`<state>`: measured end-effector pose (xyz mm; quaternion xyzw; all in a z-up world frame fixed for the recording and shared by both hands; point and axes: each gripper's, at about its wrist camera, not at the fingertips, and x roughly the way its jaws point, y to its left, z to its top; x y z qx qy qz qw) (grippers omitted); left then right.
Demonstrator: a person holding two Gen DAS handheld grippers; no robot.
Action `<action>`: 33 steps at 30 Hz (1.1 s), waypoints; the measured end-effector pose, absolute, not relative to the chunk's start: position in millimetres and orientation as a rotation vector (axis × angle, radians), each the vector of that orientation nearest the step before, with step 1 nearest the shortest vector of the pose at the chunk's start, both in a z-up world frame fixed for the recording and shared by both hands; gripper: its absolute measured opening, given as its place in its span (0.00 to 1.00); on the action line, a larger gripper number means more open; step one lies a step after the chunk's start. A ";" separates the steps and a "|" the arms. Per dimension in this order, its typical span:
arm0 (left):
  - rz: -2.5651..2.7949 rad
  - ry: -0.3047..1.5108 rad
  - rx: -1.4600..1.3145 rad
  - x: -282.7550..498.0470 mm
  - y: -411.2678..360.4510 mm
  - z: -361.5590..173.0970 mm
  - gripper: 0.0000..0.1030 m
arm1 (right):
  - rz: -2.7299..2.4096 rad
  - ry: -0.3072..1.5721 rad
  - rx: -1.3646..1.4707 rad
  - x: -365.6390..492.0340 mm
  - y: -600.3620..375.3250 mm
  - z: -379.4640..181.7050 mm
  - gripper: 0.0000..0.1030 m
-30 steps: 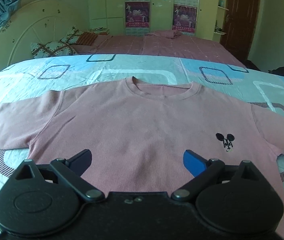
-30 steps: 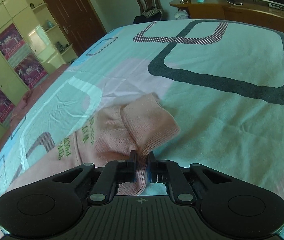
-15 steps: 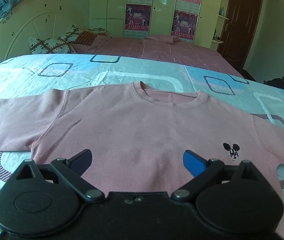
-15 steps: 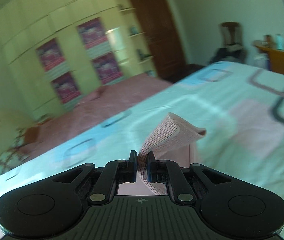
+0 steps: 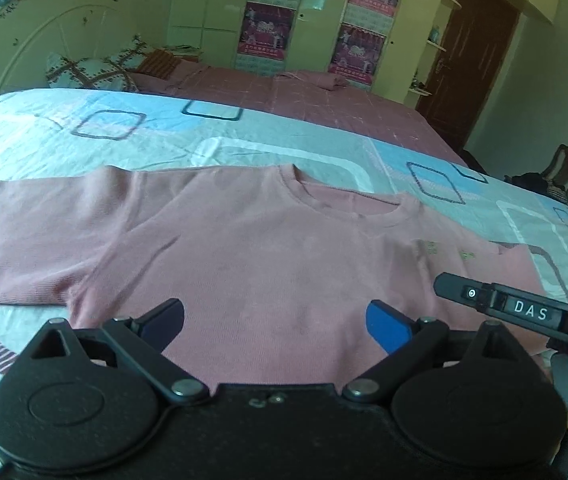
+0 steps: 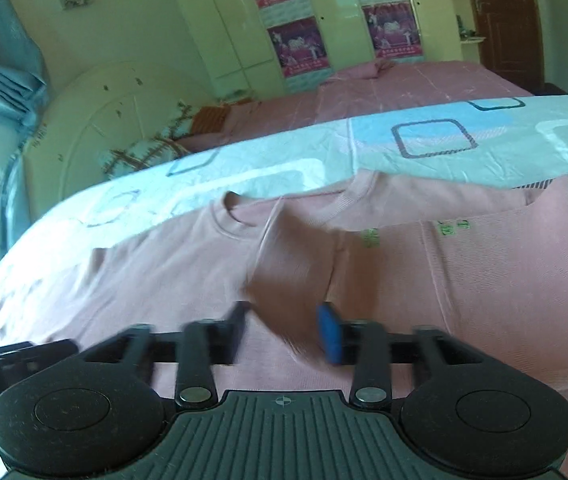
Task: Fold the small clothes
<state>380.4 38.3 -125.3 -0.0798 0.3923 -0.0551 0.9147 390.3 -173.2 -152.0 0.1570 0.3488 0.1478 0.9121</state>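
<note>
A pink long-sleeved sweater [image 5: 267, 256] lies flat on the patterned bedspread [image 5: 243, 148], neck hole away from me. Its right side is folded over the chest, with green lettering [image 6: 370, 237] on the folded part. My left gripper [image 5: 275, 320] is open and empty, hovering over the sweater's lower middle. My right gripper [image 6: 284, 332] is open above the sweater [image 6: 484, 280], and the blurred sleeve end [image 6: 296, 272] lies between its fingers, no longer pinched. The right gripper's body also shows in the left wrist view [image 5: 524, 308]. The left sleeve [image 5: 23, 232] is spread out flat.
A second bed with a pink cover [image 5: 324, 100] and pillows [image 5: 95, 72] stands behind. Wardrobes with posters [image 5: 267, 32] and a brown door [image 5: 472, 64] line the far wall. A chair [image 5: 564, 172] stands at the right.
My right gripper carried the right sleeve up and across onto the chest, then opened and let it go. The mouse logo is now covered. My left gripper stayed open and shifted slightly.
</note>
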 end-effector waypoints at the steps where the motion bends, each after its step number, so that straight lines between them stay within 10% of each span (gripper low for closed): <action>1: -0.152 0.820 -0.176 383.9 33.0 -128.7 0.94 | 0.294 0.703 0.319 385.1 -175.8 -148.4 0.53; 7: -0.317 0.968 -0.315 416.0 -6.7 -166.4 0.93 | 0.113 0.685 0.284 363.5 -235.9 -141.7 0.53; 15: -0.354 1.013 -0.479 446.8 -36.9 -204.1 0.59 | -0.129 0.755 0.293 320.0 -317.2 -161.0 0.53; 21: -0.333 0.954 -0.500 461.0 -38.6 -200.1 0.07 | -0.189 0.798 0.274 311.2 -330.9 -180.1 0.53; 33: -0.308 0.625 -0.508 449.0 14.2 -102.2 0.00 | -0.177 0.793 0.285 357.9 -317.8 -192.5 0.53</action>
